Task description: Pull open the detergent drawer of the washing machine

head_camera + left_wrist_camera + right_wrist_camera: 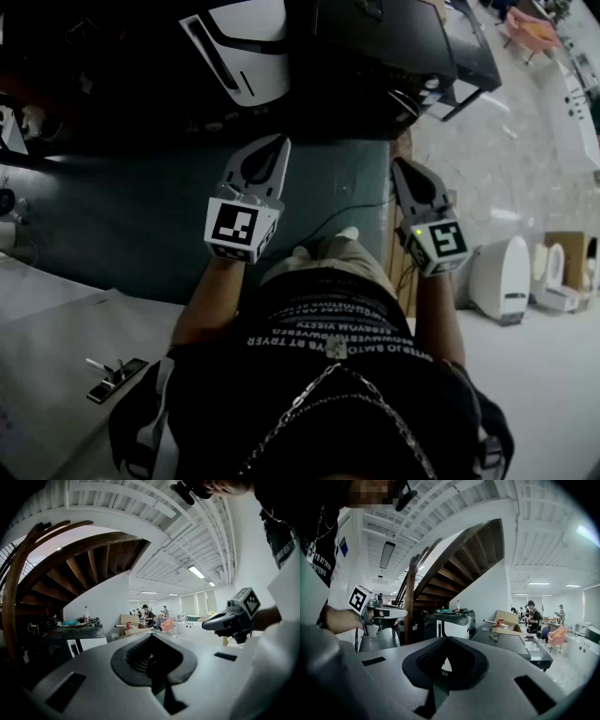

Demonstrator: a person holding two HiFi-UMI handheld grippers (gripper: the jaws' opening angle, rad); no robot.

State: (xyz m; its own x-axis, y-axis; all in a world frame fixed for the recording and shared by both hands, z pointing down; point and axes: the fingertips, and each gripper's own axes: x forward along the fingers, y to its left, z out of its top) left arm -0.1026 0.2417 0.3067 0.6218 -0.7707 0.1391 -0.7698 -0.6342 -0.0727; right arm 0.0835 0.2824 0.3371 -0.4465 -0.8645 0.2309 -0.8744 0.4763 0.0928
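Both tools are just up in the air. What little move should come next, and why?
Probably turn to find the washing machine first. The left tool and the right tool are both shut and empty, held out in open air, and no washing machine or drawer shows in any view.

In the head view the person's torso (337, 394) fills the lower middle. The left claw (275, 142) is at centre left, over a broad surface (141, 216). The right claw (401, 167) is at centre right, over that surface's right edge, well apart from the left one. Behind the surface, at the top, a machine housing (248, 47) stands left of a desk (394, 37). At the right edge, on the floor (553, 375), a floor-standing unit (502, 277) is left of a box (567, 246). At lower left a small tool (117, 375) lies on a second surface (47, 328).
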